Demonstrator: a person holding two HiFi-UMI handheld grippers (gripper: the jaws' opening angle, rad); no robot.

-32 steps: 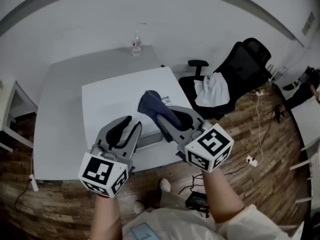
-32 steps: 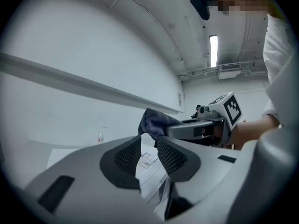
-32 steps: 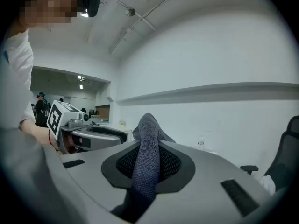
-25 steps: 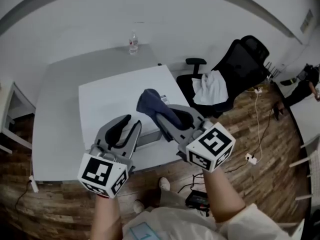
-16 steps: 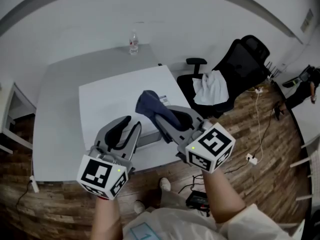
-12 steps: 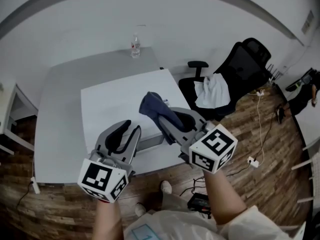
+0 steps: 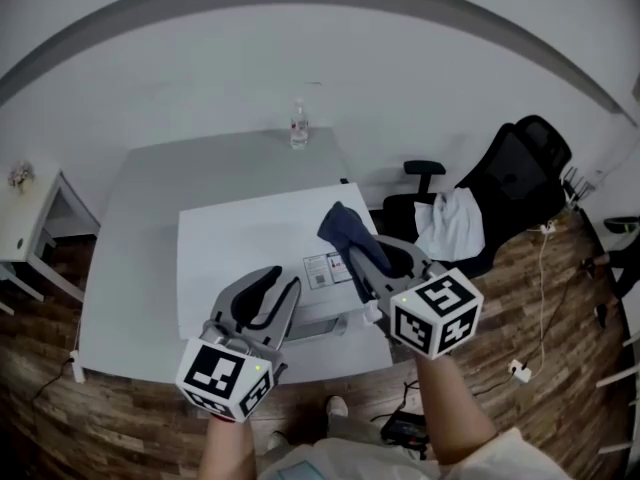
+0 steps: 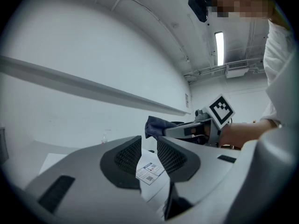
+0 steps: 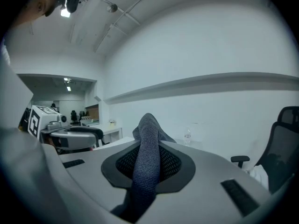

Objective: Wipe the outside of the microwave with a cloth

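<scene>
Grey tabletop, boxy white microwave, woven blue cloth in right hand-held gripper

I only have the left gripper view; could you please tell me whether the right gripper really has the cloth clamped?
Observer: Yes. In the right gripper view the right gripper has its jaws shut on the dark cloth, which sticks up past them.
Operator: Thanks. Where is it held?
Observer: In the head view, at the right edge of the top of the microwave, toward the back. I cannot tell whether it touches.
Operator: Anything beyond that edge?
Observer: An office chair with a white towel draped on it.
</scene>
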